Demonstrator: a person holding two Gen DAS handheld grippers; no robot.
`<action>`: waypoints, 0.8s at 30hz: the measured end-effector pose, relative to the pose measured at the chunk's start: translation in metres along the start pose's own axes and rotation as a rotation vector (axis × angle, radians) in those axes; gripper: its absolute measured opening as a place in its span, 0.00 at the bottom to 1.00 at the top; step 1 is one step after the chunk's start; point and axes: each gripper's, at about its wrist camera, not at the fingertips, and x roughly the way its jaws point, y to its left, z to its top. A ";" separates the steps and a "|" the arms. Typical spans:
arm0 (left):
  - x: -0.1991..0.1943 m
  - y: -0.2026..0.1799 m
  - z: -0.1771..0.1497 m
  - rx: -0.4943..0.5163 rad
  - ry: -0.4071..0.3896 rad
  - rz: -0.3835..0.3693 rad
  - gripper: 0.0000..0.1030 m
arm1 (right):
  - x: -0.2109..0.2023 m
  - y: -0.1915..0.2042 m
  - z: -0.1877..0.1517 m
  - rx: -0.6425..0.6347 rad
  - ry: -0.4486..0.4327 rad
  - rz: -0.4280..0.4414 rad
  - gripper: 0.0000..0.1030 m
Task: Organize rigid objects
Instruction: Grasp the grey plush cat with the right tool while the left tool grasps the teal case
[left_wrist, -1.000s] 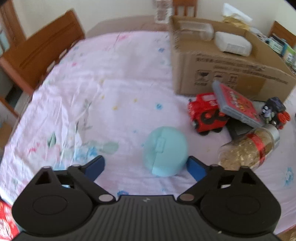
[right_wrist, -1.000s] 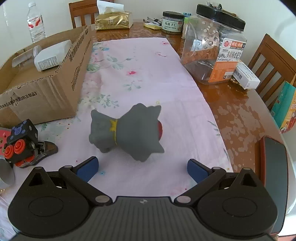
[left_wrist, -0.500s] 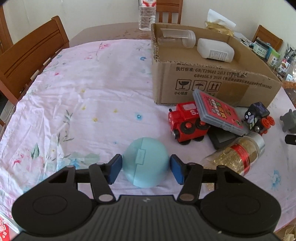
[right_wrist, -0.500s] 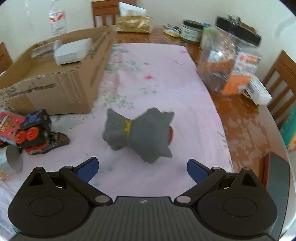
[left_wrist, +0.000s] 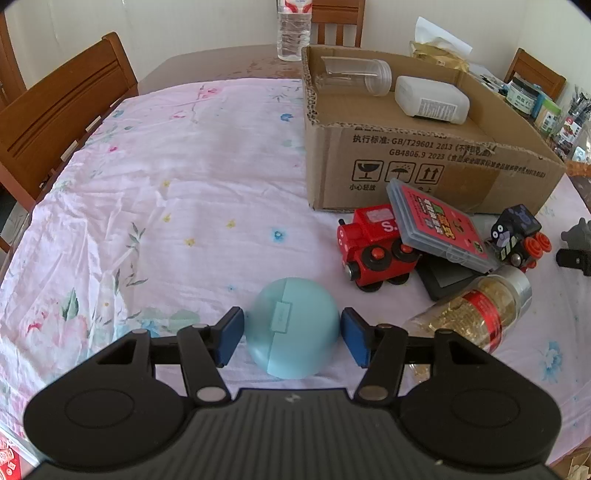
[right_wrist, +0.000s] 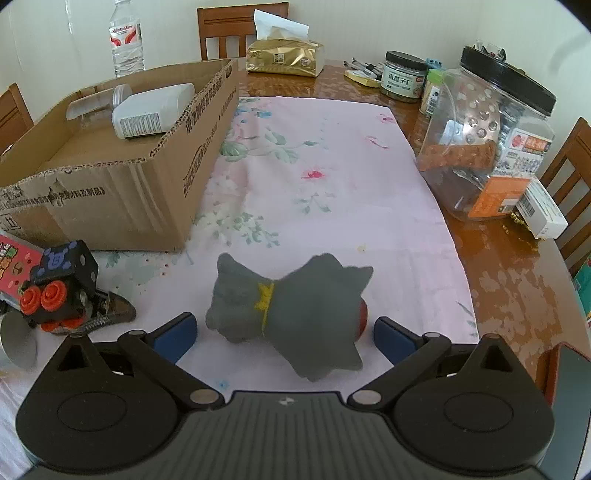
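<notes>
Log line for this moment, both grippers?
left gripper: opening, around teal case | right gripper: open, astride grey toy | cardboard box: two items inside

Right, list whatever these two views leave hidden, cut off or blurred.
- Left wrist view: dark flat object, mostly buried under the card case and the red toy train.
- Left wrist view: grey figure, cut by the right edge.
- Left wrist view: label on the teal round case, blurred. The left gripper is opening around it.
- Right wrist view: gold-flake jar's silver cap, cut by the left edge.
- Right wrist view: grey figure's face, turned away.
</notes>
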 end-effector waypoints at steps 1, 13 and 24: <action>0.000 0.000 0.000 0.000 0.001 -0.001 0.57 | 0.000 0.001 0.002 -0.002 0.000 -0.002 0.96; 0.004 0.003 0.005 0.004 0.023 -0.019 0.56 | -0.004 0.003 0.015 -0.022 0.002 -0.039 0.79; 0.004 0.003 0.008 0.057 0.039 -0.039 0.51 | -0.005 0.004 0.018 -0.035 0.018 -0.036 0.76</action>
